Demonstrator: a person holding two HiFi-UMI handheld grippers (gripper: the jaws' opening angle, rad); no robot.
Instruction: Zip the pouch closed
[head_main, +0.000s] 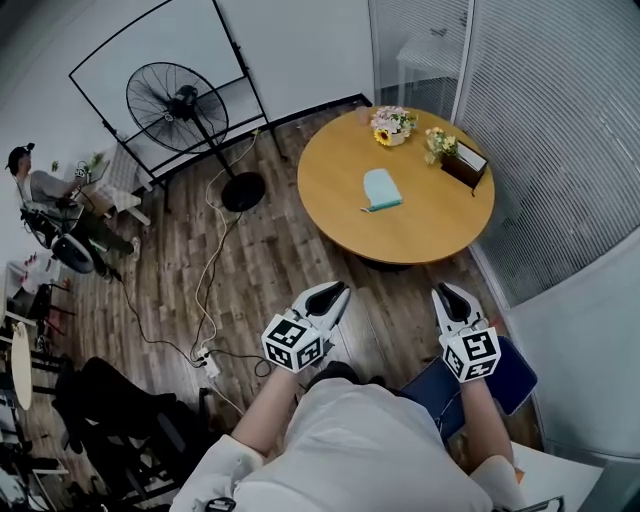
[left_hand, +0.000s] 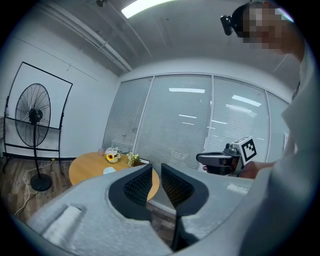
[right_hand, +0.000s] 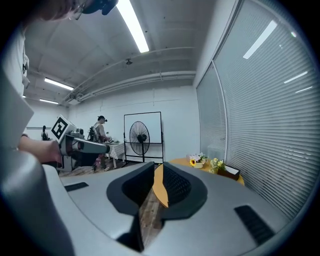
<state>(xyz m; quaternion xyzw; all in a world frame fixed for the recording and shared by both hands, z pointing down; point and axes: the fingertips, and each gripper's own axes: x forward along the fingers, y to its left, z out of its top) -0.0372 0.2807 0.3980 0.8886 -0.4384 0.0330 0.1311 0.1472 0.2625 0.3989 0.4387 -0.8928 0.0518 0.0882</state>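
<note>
1. Jaws on the left gripper (left_hand: 156, 167) are sitting drawn together with only a sliver of a gap showing, and nothing is sitting between them.
2. Over on the right gripper (right_hand: 158, 167) it is the same story: the jaws are pulled close, a thin slit is showing between the pads, and they are gripping nothing.
3. In the head view, the person is holding both grippers close in front of the body, above the wooden floor (head_main: 270, 260), with their tips pointing toward the far side of the room.
4. A light blue pouch (head_main: 381, 189) is lying flat near the middle of the round wooden table (head_main: 420, 245), well apart from both grippers.
5. At the table's far edge, a sunflower bouquet (head_main: 392, 125) is standing, and to its right a second bunch of flowers (head_main: 438, 143) is sitting just beside a dark brown box (head_main: 465, 165).
6. On the left, a black pedestal fan (head_main: 178, 105) is standing against the far wall, and a cable is trailing across the floor to a white power strip (head_main: 208, 362) near the person.
7. At the far left, a seated person (head_main: 40, 190) is showing.
</note>
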